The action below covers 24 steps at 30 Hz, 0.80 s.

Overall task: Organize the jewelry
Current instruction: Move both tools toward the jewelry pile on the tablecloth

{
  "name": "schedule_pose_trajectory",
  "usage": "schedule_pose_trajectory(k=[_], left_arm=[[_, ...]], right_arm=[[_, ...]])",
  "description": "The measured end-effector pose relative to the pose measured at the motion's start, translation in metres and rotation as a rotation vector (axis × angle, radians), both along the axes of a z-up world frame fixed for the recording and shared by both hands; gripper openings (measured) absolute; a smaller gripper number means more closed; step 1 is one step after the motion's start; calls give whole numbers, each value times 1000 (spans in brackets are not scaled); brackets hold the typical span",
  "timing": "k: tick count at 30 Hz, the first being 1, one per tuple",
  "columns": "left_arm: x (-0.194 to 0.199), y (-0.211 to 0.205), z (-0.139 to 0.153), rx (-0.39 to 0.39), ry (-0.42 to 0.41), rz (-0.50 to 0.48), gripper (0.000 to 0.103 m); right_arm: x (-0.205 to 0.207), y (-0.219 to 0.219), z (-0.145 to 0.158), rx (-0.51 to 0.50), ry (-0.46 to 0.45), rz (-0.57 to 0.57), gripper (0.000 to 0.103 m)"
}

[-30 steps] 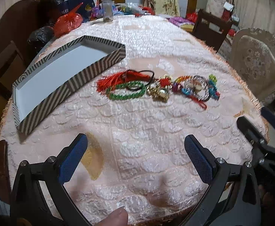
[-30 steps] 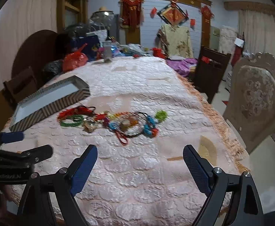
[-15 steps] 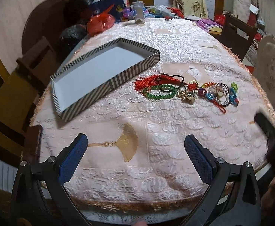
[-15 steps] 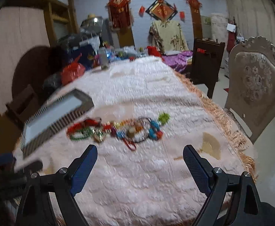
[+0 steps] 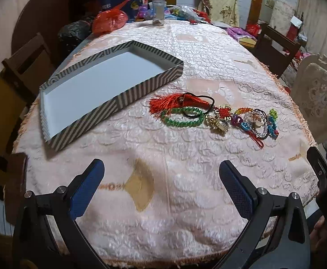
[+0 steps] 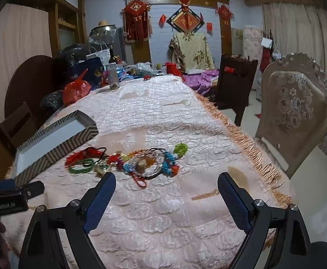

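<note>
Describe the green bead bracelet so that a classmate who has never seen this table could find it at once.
Start at the striped box on the pale tablecloth, then look to the row of jewelry just past its near right corner. The green bead bracelet lies at the end nearest the box, just in front of the red tassel. It is the only plain ring of all-green beads; the other pieces are multicoloured.

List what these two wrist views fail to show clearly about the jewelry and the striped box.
- Jewelry pile: the pieces overlap in both views, so no count is possible.
- Small gold piece: too small to identify in the left view.
- Striped box: its near end is hidden behind the left gripper in the right view.
</note>
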<state>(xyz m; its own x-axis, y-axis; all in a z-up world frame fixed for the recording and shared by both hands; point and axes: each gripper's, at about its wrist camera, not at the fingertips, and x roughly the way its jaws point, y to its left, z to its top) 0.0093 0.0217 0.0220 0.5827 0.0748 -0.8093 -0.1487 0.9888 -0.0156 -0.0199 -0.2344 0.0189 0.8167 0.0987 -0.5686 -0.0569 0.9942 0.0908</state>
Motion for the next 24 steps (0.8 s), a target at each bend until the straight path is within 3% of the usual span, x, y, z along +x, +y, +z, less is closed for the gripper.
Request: schedule_pose_trajectory(k=[6, 11, 17, 24], left_arm=[[18, -7, -15, -45, 13, -70, 102], [24, -16, -31, -26, 34, -88, 102], [26, -18, -35, 1, 34, -99, 102], [30, -18, -33, 30, 34, -88, 102]], right_arm=[[-3, -12, -13, -24, 17, -29, 91], [-12, -18, -16, -45, 3, -36, 91], [-4, -17, -13, -87, 20, 49, 91], [39, -22, 10, -83, 71, 214, 91]])
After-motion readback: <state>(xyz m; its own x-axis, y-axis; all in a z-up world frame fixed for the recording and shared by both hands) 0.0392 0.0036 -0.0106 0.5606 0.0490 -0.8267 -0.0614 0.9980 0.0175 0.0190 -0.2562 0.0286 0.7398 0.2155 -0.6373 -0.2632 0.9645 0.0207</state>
